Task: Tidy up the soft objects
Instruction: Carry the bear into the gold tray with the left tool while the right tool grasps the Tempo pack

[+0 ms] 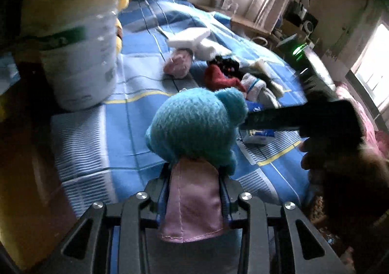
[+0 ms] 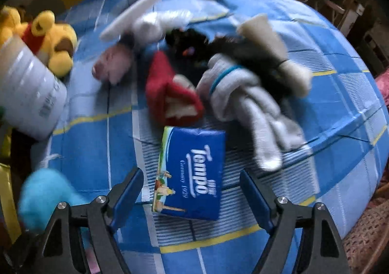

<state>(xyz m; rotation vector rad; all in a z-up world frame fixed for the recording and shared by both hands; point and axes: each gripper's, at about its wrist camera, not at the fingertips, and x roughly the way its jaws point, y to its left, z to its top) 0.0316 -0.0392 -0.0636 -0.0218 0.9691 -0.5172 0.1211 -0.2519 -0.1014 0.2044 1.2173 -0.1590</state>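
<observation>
My left gripper [image 1: 194, 172] is shut on a blue plush toy [image 1: 194, 123], its pads pinching the toy's pink cloth part above the bed. The same toy shows blurred at the lower left of the right wrist view [image 2: 46, 193]. My right gripper [image 2: 192, 191] points down over a blue Tempo tissue pack [image 2: 192, 172] lying on the plaid sheet. Its fingers stand apart on either side of the pack with a gap to each pad. In the left wrist view the pack [image 1: 260, 133] lies partly hidden behind the toy and the right gripper's dark body [image 1: 299, 116].
A white plastic bucket [image 1: 80, 55] stands at the bed's left edge, a yellow bear plush [image 2: 56, 40] behind it. A heap of grey socks [image 2: 243, 101], a red sock [image 2: 167, 94], a pink piece [image 2: 111, 65] and black fabric [image 2: 194, 40] lies mid-bed on the blue sheet [image 2: 97, 94].
</observation>
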